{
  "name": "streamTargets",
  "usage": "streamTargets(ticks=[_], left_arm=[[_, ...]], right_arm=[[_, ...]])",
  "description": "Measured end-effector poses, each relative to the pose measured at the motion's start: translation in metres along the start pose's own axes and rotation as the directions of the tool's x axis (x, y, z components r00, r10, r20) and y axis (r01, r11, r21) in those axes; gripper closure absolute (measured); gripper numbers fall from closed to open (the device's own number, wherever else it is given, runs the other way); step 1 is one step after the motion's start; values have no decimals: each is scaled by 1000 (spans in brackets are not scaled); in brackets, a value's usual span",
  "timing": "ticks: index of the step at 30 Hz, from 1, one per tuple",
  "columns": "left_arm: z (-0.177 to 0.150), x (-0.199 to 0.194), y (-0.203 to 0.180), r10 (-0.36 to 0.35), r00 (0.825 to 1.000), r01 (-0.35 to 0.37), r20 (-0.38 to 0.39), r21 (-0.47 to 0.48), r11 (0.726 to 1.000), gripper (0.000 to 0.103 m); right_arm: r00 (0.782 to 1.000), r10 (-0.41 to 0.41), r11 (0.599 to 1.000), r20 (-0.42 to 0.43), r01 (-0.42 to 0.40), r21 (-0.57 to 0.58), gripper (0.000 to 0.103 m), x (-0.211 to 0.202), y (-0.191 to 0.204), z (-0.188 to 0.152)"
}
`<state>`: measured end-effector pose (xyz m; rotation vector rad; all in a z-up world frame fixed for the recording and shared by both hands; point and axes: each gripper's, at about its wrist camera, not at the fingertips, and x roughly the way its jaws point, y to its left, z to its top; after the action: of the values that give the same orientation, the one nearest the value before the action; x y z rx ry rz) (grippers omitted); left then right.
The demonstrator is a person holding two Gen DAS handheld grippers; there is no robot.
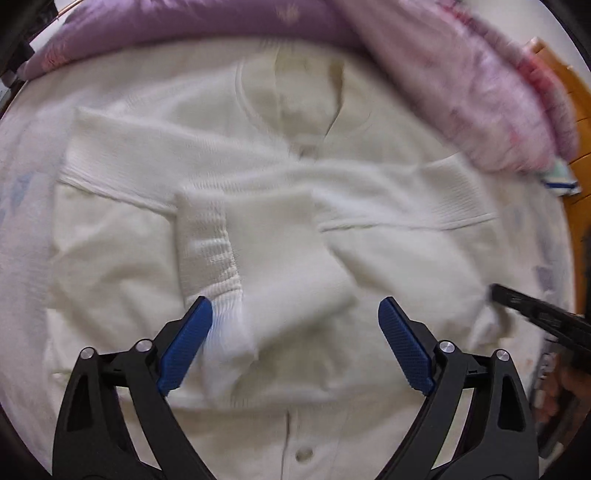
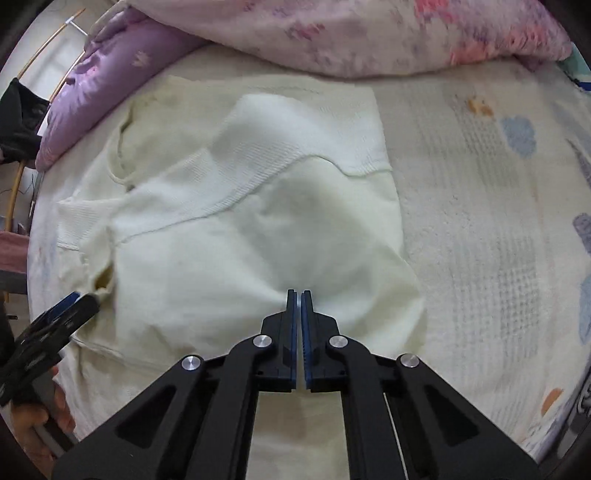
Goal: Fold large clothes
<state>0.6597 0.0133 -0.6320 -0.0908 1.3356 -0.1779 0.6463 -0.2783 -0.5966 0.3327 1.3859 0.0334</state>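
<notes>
Pale patterned bedsheet point(image 2: 480, 206), purple pillow point(image 2: 99, 85), pink floral quilt point(image 2: 351, 33), orange wooden floor point(image 1: 576, 122)

We are in a bedroom at home. We see a bed with a soft patterned sheet point(image 2: 480, 206) that has little blue clouds on it. At twelve o'clock lies a puffy pink flowery quilt point(image 2: 351, 33). At ten o'clock sits a purple pillow point(image 2: 110, 88). A white cardigan point(image 1: 280, 206) is spread on the bed.

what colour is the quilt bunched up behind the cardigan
Purple, with a pink floral part beside it; the right wrist view shows it best.
</notes>
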Motion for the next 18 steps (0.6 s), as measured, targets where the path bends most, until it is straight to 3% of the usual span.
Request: streamTargets(ticks=[2,4,6,10,12,14,15,18], left_arm=[[-1,13,-2,65,998,-64,-14,29,998,23],[-2,9,3,70,997,-71,37,44,996,32],[-2,-2,17,60,996,-60,65,-3,998,40],[-5,-38,68,93,984,-70,151,-153,986,40],[-9,-57,97,200,964,-161,173,-212,964,39],[-12,-65,129,244,958,-196,150,-281,940,39],[-13,-67,146,232,963,-175,138,-334,926,39],[-9,-75,163,188,968,-107,167,-406,908,39]], right_arm=[[999,35,999,-23,-34,13,101,7,-9,-1],[998,54,998,-21,-54,24,103,8,-13,-1],[998,68,998,-14,-68,20,103,8,-15,-2],[997,83,996,-8,-83,28,103,0,-26,-2],[997,79,996,-7,-78,35,103,-9,-34,-5],[998,65,997,-6,-65,37,102,-16,-35,-5],[998,56,998,2,-56,26,97,-20,-34,-4],[997,63,998,54,-63,12,97,-37,-26,7]])
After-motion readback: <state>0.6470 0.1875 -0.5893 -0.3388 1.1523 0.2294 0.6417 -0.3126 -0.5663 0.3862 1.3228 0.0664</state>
